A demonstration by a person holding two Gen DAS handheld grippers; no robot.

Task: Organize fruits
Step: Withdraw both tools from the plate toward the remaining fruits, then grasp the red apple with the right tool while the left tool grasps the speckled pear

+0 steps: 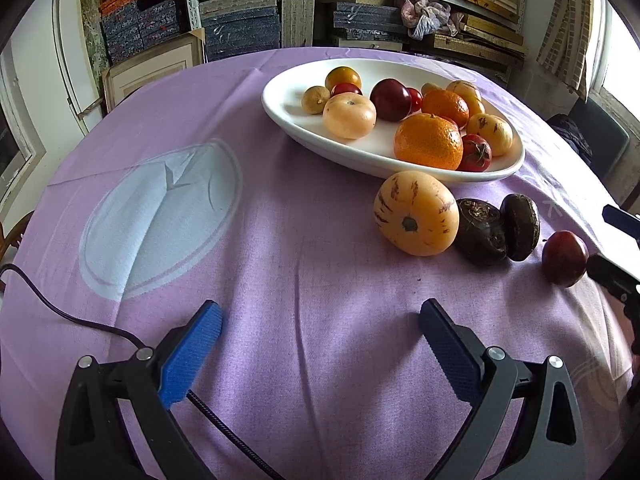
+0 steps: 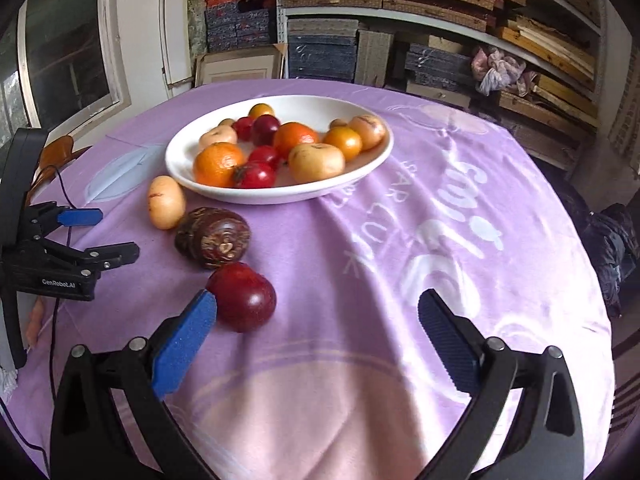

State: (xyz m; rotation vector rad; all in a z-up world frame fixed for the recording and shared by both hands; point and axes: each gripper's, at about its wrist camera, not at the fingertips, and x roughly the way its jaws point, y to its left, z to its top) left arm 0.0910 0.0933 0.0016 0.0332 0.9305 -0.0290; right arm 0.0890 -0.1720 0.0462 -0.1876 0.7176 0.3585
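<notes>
A white oval bowl (image 1: 288, 114) (image 2: 178, 160) on the purple tablecloth holds several oranges, red and yellow fruits. Outside it lie a striped yellow melon (image 1: 416, 213) (image 2: 166, 202), two dark brown round fruits (image 1: 496, 230) (image 2: 212, 238) and a dark red plum (image 1: 565, 258) (image 2: 244, 297). My left gripper (image 1: 320, 334) is open and empty above bare cloth, left of these fruits. My right gripper (image 2: 318, 334) is open, its left pad (image 2: 188, 344) close beside the plum; it shows at the left wrist view's right edge (image 1: 614, 248).
The purple tablecloth (image 1: 280, 240) covers a round table with drooping edges. Shelves of stacked boxes (image 2: 320, 48) stand behind it. A black cable (image 1: 60, 312) trails at the left. The left gripper (image 2: 80, 236) shows left of the fruits in the right wrist view.
</notes>
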